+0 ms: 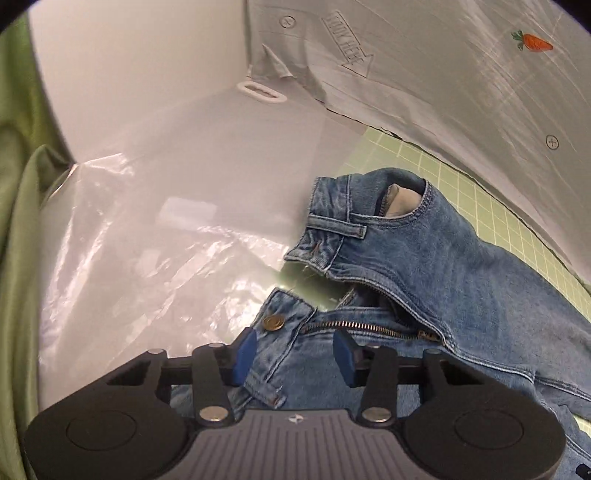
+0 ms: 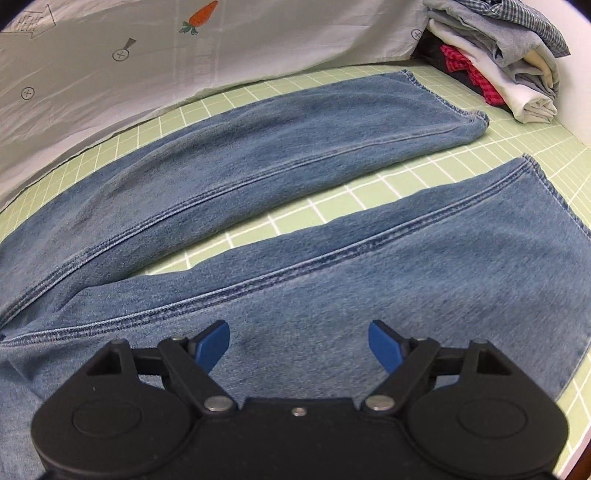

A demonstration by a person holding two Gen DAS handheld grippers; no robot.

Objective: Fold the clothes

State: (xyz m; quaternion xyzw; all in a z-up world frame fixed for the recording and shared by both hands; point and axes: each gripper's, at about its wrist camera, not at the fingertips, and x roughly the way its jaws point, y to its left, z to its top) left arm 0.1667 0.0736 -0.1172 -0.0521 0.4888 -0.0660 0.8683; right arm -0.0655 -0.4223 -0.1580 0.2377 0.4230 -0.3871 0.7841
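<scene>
Green gridded matting [image 2: 436, 177] covers the tabletop, and a white cloth [image 2: 258, 44] printed with a small orange carrot [image 2: 201, 14], an arrow outline and little circled crosses hangs along its far edge. In the left wrist view the same cloth [image 1: 443, 74] shows at upper right, with a white wall or panel [image 1: 129, 92], a sheet of clear crinkled plastic [image 1: 129, 240] and a fold of green fabric [image 1: 18, 221] at the left edge.

A pair of blue jeans [image 2: 277, 158] lies spread flat on the matting, legs side by side with a strip of green grid between them, both hems toward the right of the right wrist view. The waistband end [image 1: 369, 229] shows in the left wrist view, with the fly unzipped, the metal zipper [image 1: 369, 326] exposed and a brass button [image 1: 272, 322] just beside it.

Beyond the hems sits a stack of folded clothes [image 2: 509, 62], white, pale blue, checked blue and a red-checked piece.

The left tool [image 1: 293, 352] has its blue pads at a narrow gap, the near waistband corner by the button lying between them; whether the pads press the denim cannot be told. The right tool [image 2: 299, 349] is spread wide above the near leg, gripping nothing.
</scene>
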